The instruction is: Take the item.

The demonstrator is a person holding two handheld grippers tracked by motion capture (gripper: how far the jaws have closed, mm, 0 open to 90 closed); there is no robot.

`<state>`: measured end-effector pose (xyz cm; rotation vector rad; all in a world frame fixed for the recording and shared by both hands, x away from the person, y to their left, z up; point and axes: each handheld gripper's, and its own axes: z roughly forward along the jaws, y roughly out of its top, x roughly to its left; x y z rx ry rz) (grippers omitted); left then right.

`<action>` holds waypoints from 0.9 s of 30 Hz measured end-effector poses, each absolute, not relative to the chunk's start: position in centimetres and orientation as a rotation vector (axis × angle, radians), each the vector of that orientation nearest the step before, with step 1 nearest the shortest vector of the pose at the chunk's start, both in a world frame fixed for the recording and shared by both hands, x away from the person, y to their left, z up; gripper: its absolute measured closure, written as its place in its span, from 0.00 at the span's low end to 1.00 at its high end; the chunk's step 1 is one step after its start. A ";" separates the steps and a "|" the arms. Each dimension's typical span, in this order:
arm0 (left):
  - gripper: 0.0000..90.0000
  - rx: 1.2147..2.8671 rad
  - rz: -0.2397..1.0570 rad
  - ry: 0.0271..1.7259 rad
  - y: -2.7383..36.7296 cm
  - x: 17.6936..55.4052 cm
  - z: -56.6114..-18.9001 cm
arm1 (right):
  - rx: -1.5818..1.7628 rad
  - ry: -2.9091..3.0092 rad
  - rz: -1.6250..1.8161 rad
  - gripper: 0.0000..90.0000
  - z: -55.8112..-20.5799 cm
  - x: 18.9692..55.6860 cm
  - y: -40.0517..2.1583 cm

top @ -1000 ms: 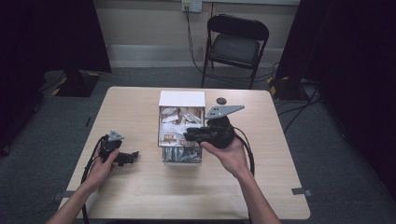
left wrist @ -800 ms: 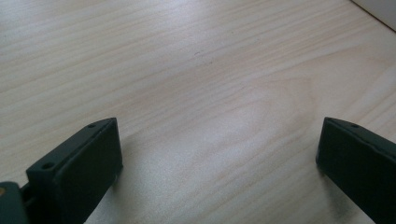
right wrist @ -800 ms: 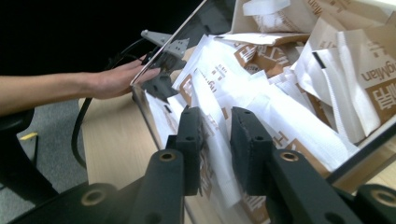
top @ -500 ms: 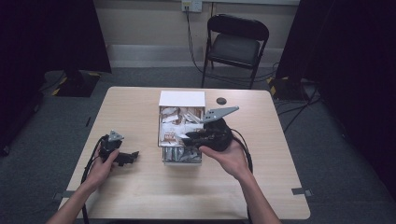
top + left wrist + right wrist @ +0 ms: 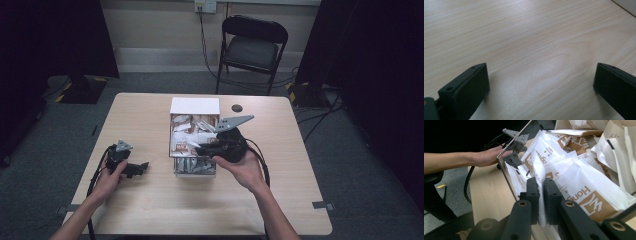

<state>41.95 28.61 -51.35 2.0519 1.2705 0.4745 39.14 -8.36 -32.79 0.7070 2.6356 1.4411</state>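
A clear box (image 5: pixel 173 150) full of white and brown sachets (image 5: pixel 187 145) stands mid-table, with a white lid part (image 5: pixel 195 106) at its far end. My right gripper (image 5: pixel 201 148) reaches into it from the right. In the right gripper view its jaws (image 5: pixel 541 182) have just been closing and now pinch the thin edge of one white sachet (image 5: pixel 538 162) standing among the others. My left gripper (image 5: pixel 142 166) rests on the table left of the box. Its jaws (image 5: pixel 540 72) stand wide open over bare wood.
The box's clear wall (image 5: pixel 509 175) rises just left of the pinched sachet. A small black disc (image 5: pixel 237 108) lies beyond the box. A folding chair (image 5: pixel 255 45) stands behind the table. Cables trail from both grippers off the near edge.
The right gripper has tipped slightly left toward the box, its grey plate shifting that way. The left hand and gripper have stayed put.
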 end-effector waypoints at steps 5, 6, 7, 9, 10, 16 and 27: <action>0.00 2.052 0.474 1.271 28.6 41.9 -51.4 | 0.708 2.633 1.458 0.94 -32.8 39.3 -8.5; 0.00 2.052 0.474 1.271 28.6 41.9 -51.4 | 0.708 2.633 1.458 0.94 -32.8 39.3 -8.5; 0.00 2.052 0.474 1.271 28.6 41.9 -51.4 | 0.707 2.623 1.468 0.94 -32.8 39.2 -8.5; 0.00 2.052 0.474 1.271 28.6 41.9 -51.4 | 0.705 2.617 1.477 0.94 -32.8 39.2 -8.4; 0.00 2.052 0.474 1.271 28.6 41.9 -51.4 | 0.705 2.617 1.477 0.94 -32.8 39.2 -8.4; 0.00 2.052 0.474 1.270 28.6 41.9 -51.4 | 0.710 2.575 1.523 0.95 -32.5 39.1 -8.7; 0.00 2.052 0.474 1.271 28.6 41.9 -51.4 | 0.756 2.506 1.576 0.95 -32.3 39.2 -9.3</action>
